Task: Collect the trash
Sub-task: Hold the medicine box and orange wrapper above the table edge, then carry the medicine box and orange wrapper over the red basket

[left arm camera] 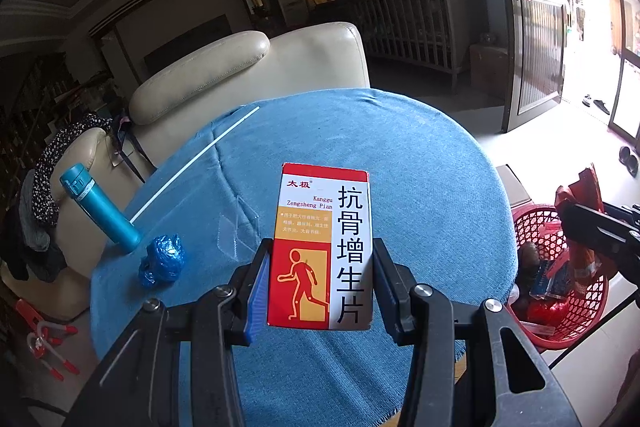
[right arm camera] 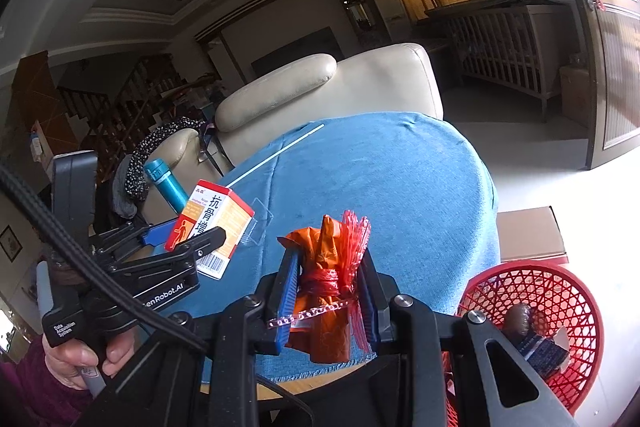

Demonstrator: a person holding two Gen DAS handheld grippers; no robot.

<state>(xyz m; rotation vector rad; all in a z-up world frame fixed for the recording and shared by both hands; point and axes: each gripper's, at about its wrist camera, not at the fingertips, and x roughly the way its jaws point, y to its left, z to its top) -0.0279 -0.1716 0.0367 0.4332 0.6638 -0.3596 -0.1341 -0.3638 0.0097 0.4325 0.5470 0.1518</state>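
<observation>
Both grippers were loaded, one with a box and one with a bag bundle, over the blue-covered table.

In my left wrist view the left gripper [left arm camera: 322, 279] was clenched on the medicine box [left arm camera: 324, 247], which stood upright at centre frame, its blue pads pressed to the box's two sides. Beyond it lay the blue tablecloth [left arm camera: 420, 179], with a crumpled blue wrapper [left arm camera: 162, 261] and a teal bottle [left arm camera: 98, 207] at lower left and a white stick [left arm camera: 196, 163] running toward the upper middle. In my right wrist view the right gripper [right arm camera: 328, 295] was closed tight around a bundle of orange and red plastic bags [right arm camera: 330, 279] at lower centre. The red basket [right arm camera: 560, 291] sat at lower right, already holding some trash. A hand [right arm camera: 76, 359] gripped the left gripper's handle at lower left.
</observation>
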